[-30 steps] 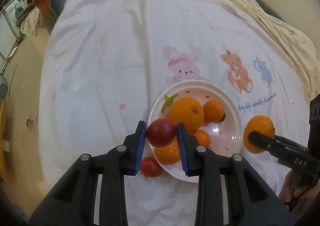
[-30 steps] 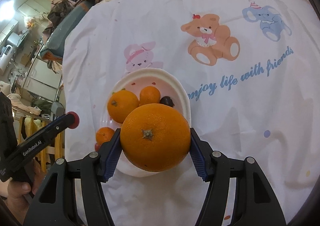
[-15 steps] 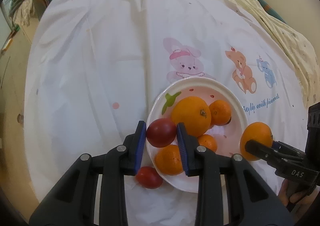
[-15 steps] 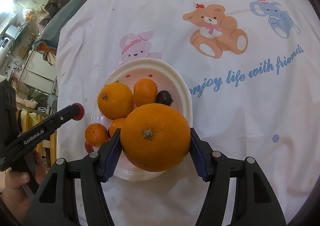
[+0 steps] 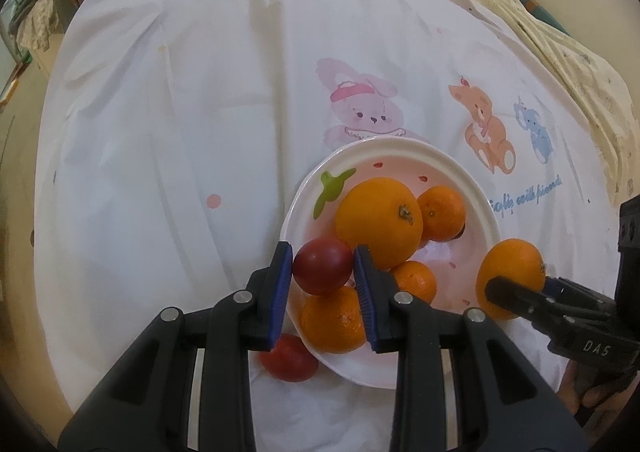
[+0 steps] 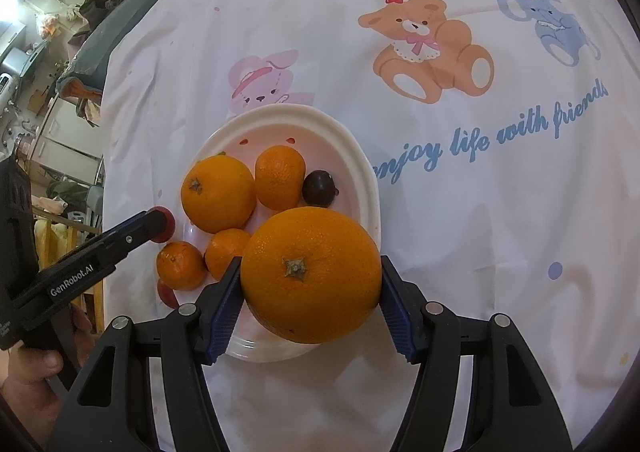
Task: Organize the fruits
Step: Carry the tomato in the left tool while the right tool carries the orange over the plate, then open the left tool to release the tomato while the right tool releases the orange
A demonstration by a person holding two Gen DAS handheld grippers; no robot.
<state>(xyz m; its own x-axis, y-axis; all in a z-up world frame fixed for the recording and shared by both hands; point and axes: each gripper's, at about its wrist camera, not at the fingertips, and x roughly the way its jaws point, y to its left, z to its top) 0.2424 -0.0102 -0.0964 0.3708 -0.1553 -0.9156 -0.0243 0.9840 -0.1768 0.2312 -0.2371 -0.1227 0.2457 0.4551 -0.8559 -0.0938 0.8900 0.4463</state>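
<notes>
A: We're over a bed spread with a white sheet (image 6: 460, 211) printed with a bear, a rabbit and an elephant; a cluttered room shows beyond the plate's far left.

B: The white plate (image 5: 486, 211) is our landmark. Our left gripper (image 5: 323, 268) is clamped on a red plum (image 5: 323, 266) above the plate's near-left rim. It's round, so we can't give it a long axis, and its stem end is hidden.

A: Our right gripper (image 6: 310, 274) is clamped on a big orange (image 6: 311, 274) above the plate's near edge, stem scar facing the camera.

B: On the plate we see a large orange (image 5: 378, 220), stem scar turned to its right in the left wrist view, a mandarin (image 5: 442, 211) beside it, and two more mandarins (image 5: 414, 279) (image 5: 334, 318) nearer us.

A: A dark plum (image 6: 318, 188) sits by the plate's right wall; in the left wrist view the mandarin nearly hides it.

B: Another red plum (image 5: 289, 358) lies on the sheet just off the plate's near-left rim, partly behind our left finger.

A: The held orange covers the plate's near part
</notes>
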